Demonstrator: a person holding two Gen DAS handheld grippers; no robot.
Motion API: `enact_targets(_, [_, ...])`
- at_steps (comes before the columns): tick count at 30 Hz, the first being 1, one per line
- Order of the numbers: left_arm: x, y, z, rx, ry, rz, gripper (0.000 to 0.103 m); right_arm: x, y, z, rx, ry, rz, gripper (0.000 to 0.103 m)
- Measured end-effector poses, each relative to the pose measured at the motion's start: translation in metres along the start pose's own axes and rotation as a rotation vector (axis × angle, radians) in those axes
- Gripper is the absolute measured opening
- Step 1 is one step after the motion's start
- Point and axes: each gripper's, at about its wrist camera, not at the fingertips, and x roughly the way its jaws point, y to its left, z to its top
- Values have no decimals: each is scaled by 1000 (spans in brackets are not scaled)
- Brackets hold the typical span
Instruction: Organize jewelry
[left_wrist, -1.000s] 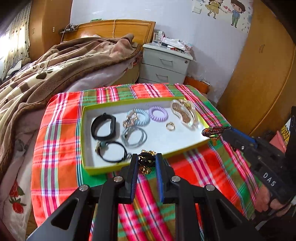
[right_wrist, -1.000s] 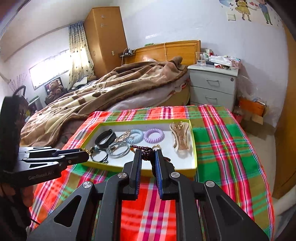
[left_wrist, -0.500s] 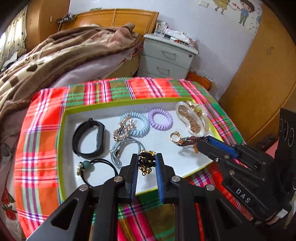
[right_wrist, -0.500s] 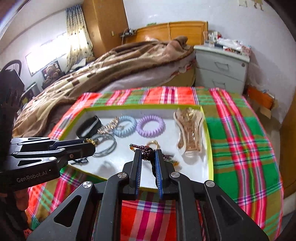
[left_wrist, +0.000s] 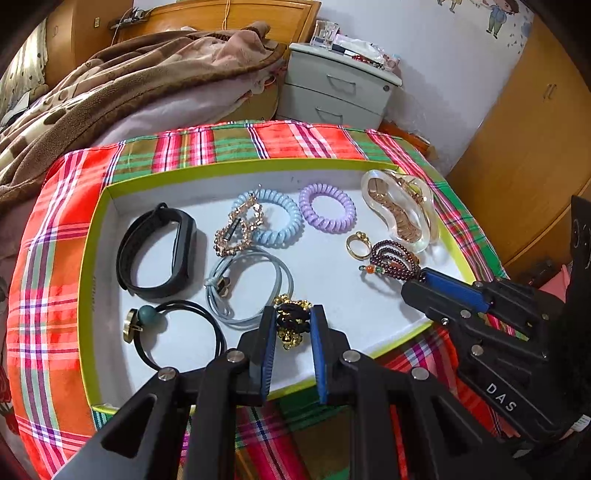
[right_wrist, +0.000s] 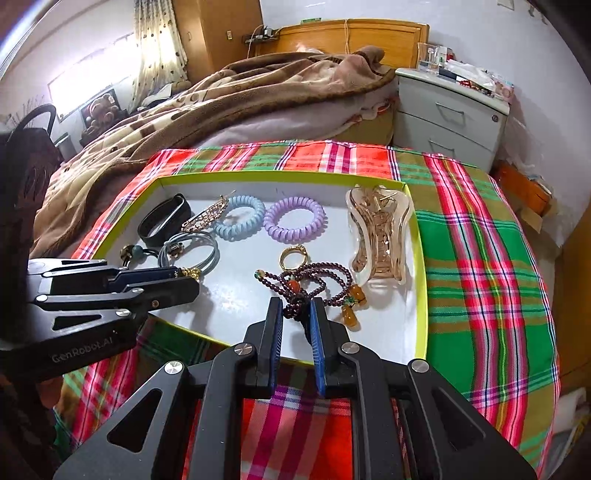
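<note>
In the shallow white tray w/ lime-green rim (left_wrist: 96, 236), left to right: black silicone wristband (left_wrist: 157, 251), then left gripper (left_wrist: 292, 326) clamped on a black hair tie w/ gold charms (left_wrist: 291, 314) near the front edge, & right gripper (right_wrist: 297, 314) pinching a dark purple bead bracelet (right_wrist: 314, 280) lying beside the clear amber claw clip (right_wrist: 378, 236).

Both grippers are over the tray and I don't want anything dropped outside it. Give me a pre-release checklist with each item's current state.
1. left gripper clamped on black-and-gold hair tie: ok.
2. right gripper clamped on purple bead bracelet: ok.
3. Hair tie over tray floor, inside the rim: ok.
4. Bracelet loops lying on tray floor: ok.
5. Bracelet clear of gold ring and hair claw: cannot tell; the beads lie very close to both.
6. Hair tie resting on tray floor: cannot tell.
</note>
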Motion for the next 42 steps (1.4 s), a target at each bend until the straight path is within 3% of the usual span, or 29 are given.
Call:
enact_targets(6, [-1, 2, -1, -10, 4, 2, 20, 0, -5, 1, 40, 15, 21, 16])
enact_targets(14, [-8, 1, -3, -4, -7, 11, 29, -6, -4, 0, 49, -4, 27, 21])
enact_targets(18, [-14, -2, -6, 5, -17, 15, 32, -14, -1, -1, 59, -25, 30, 32])
enact_targets(24, [-31, -6, -12, 5, -47, 25, 36, -34, 5, -5, 74, -95, 1, 32])
enact_targets(32, [-59, -13, -30, -3, -132, 141, 40, -61, 23, -19, 77, -199, -59, 32])
enact_targets(42, [-81, -18, -48, -16, -212, 230, 40, -74, 39, -31, 72, -266, -110, 32])
